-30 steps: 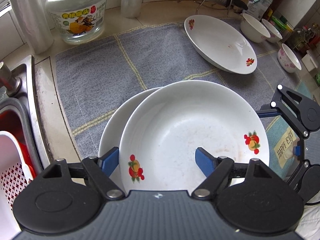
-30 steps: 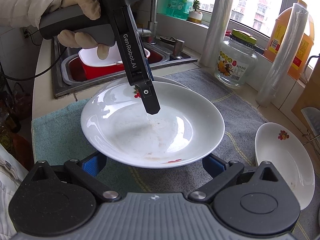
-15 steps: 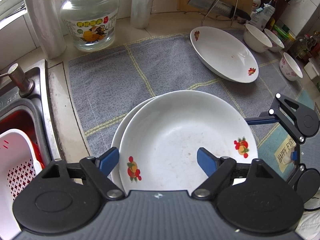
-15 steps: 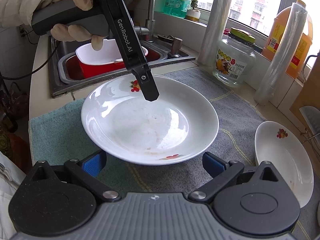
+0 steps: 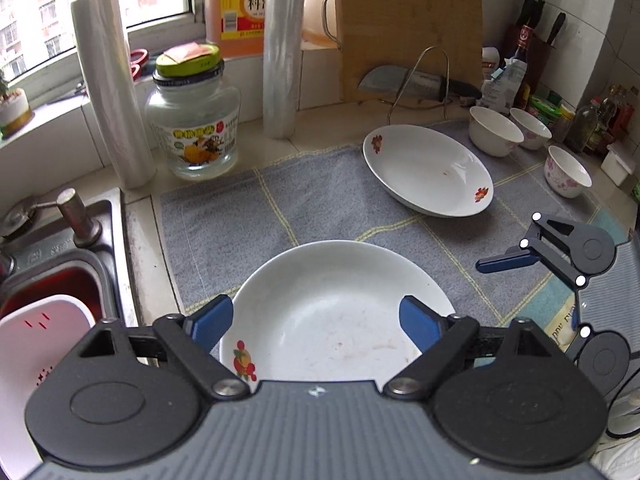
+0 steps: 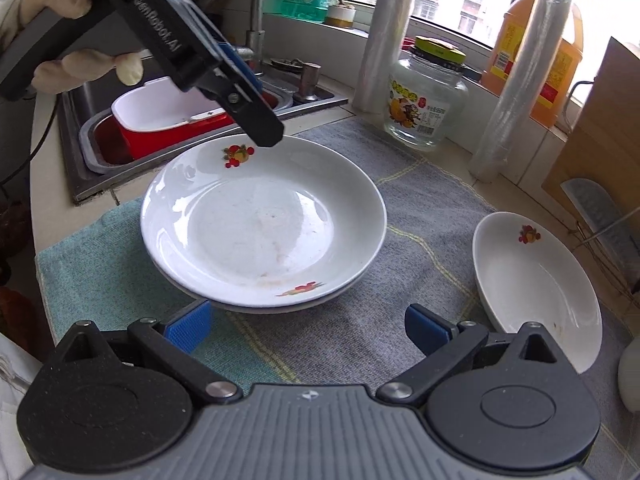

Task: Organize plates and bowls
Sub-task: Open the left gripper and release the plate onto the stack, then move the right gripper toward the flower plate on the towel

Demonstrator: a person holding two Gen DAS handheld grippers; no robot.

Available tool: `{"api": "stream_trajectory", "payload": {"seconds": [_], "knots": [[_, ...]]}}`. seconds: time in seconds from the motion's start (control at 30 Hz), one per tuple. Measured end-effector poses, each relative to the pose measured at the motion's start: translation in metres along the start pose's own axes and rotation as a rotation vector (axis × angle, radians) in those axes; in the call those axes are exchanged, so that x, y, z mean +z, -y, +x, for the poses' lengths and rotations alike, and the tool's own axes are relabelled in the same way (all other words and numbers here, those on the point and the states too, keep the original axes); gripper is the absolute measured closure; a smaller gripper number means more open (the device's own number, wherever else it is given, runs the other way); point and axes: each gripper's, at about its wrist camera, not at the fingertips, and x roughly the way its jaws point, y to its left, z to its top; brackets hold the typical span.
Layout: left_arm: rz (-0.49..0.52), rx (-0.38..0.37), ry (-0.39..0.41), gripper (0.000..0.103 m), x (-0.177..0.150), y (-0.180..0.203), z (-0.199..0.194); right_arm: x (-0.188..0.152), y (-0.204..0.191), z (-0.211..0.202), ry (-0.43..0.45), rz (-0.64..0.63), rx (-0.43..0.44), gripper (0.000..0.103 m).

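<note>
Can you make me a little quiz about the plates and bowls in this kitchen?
1. True or false: the top plate sits stacked on another plate.
2. How many small bowls stand at the far right of the counter? A) one B) three C) five
3. What is between the fingers of the left gripper, whose jaws are opening?

Key:
1. True: a second rim shows beneath it in the right wrist view.
2. B, three.
3. Nothing is gripped; the pads are clear of the top plate, which lies on the grey cloth. The single plate lies apart, farther along the cloth.
</note>
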Motion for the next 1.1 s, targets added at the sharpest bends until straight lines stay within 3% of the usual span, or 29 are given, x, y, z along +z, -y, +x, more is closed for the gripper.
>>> {"api": "stream_trajectory", "payload": {"seconds": [0.23, 0.47, 0.6, 0.7, 0.83, 1.1], "knots": [[-0.007, 0.023, 0.075, 0.013, -0.008, 0.025, -0.009, -0.002, 0.023, -0.013, -0.024, 0.15, -0.14, 0.0], [-0.055, -0.005, 0.07, 0.013, -0.005, 0.05, 0.004, -0.022, 0.051, -0.031, -0.06, 0.325, -0.261, 0.0], [-0.08, -0.012, 0.078, 0.013, 0.0, 0.073, 0.013, -0.039, 0.074, -0.042, -0.065, 0.362, -0.281, 0.0], [-0.102, 0.02, 0.085, 0.005, 0.004, 0.095, 0.022, -0.05, 0.095, -0.043, -0.07, 0.343, -0.282, 0.0], [-0.145, 0.086, 0.085, 0.005, 0.013, 0.132, 0.034, -0.067, 0.13, -0.045, -0.067, 0.342, -0.232, 0.0], [-0.19, 0.138, 0.081, 0.004, 0.031, 0.19, 0.057, -0.075, 0.185, -0.054, -0.035, 0.317, -0.116, 0.0]]}}
